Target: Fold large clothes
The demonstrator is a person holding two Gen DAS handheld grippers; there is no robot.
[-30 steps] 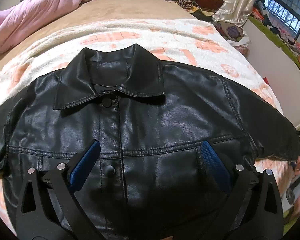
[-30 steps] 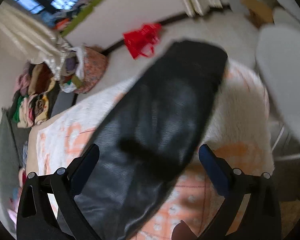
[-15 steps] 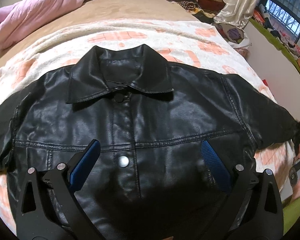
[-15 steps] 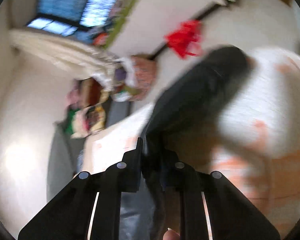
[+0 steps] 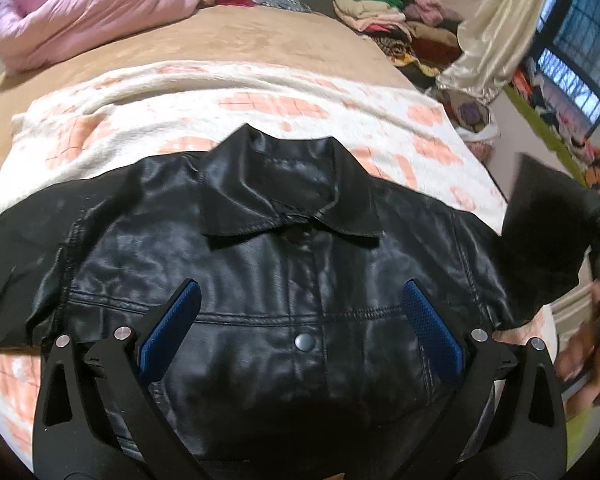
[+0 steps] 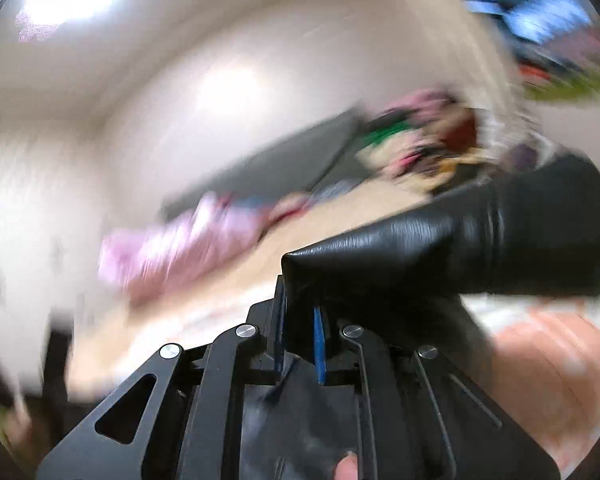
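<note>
The left gripper (image 5: pixel 300 330) hangs over the lower front of the black leather jacket (image 5: pixel 260 280), its blue-padded fingers spread wide and gripping nothing. The jacket lies face up on the white and peach blanket (image 5: pixel 260 92). The right gripper (image 6: pixel 300 336), tilted upward, is clamped on the jacket's lifted sleeve (image 6: pixel 480 240). Beyond lies a pink duvet (image 5: pixel 88 8).

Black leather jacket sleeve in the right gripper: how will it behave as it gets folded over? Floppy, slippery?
The sleeve juts from the shut right gripper in a tube instead of drooping, so probably semi-stiff; expect it to spring back. The black leather jacket is glossy, so likely slick against the pads. The thick panels look heavy for cloth, so the body should stay put on the blanket.
</note>
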